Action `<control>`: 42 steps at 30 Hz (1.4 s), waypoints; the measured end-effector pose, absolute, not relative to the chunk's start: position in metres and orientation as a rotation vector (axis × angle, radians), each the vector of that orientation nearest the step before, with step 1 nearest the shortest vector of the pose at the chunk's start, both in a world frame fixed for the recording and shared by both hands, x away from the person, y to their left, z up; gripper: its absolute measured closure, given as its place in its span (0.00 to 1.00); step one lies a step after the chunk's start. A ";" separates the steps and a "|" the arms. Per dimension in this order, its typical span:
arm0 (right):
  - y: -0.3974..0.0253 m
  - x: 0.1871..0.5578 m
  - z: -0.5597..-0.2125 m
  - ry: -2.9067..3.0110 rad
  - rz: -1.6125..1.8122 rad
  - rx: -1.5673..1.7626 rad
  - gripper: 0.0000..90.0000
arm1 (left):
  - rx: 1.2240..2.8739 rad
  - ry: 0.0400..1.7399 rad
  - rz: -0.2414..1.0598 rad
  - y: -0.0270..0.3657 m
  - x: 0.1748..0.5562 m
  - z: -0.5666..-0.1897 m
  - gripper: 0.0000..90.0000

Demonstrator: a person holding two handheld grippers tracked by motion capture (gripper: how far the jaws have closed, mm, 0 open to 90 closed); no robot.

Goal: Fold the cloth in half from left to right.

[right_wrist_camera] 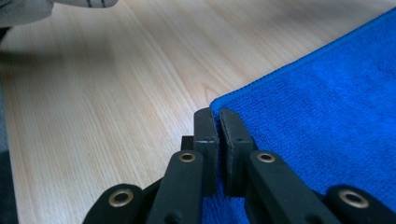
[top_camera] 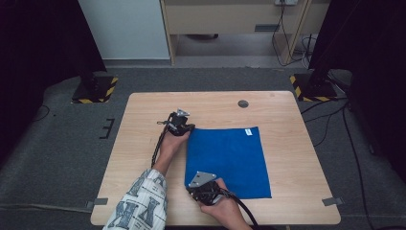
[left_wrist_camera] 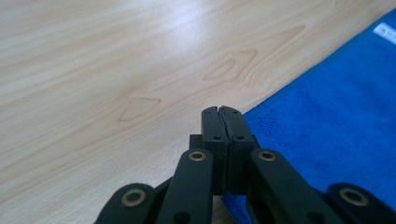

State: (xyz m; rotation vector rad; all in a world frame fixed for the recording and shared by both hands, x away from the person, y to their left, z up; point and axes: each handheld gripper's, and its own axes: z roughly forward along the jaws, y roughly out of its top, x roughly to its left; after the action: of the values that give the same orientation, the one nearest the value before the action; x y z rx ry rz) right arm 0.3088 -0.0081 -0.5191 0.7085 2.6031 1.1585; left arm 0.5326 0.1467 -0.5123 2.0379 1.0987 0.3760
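At the table's (top_camera: 143,143) middle, our left gripper (top_camera: 180,125) pinches the blue cloth's (top_camera: 230,158) far-left corner; the right gripper (top_camera: 203,188), jaws nearly closed, clamps the near-left corner. We should lift both together, evenly.

One blue cloth (top_camera: 227,160), two grippers: left gripper (top_camera: 180,125), right gripper (top_camera: 200,188); one table (top_camera: 287,129).

No legible text anywhere. Blue cloth (top_camera: 227,160) carries a small white tag (top_camera: 248,132) at its far corner; the print on it is too small and blurred to read, also in the left gripper view (left_wrist_camera: 386,32). Yellow-black hazard stripes mark the stand bases (top_camera: 94,89) on the floor.
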 end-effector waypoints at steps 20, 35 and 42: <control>0.010 0.301 -0.498 2.490 1.217 0.781 0.97 | 2.001 1.110 0.403 0.172 0.534 -0.480 0.99; 0.045 0.301 -0.492 2.486 1.248 0.773 0.97 | 1.990 1.142 0.420 0.212 0.530 -0.468 0.99; 0.074 0.302 -0.489 2.484 1.300 0.764 0.97 | 1.966 1.171 0.435 0.245 0.525 -0.459 0.99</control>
State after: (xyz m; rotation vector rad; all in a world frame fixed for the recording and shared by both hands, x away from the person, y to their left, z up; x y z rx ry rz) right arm 0.3015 0.0741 -0.4895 0.7638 2.4841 1.3003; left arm 0.5252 0.2449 -0.4586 1.9662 1.1712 0.4347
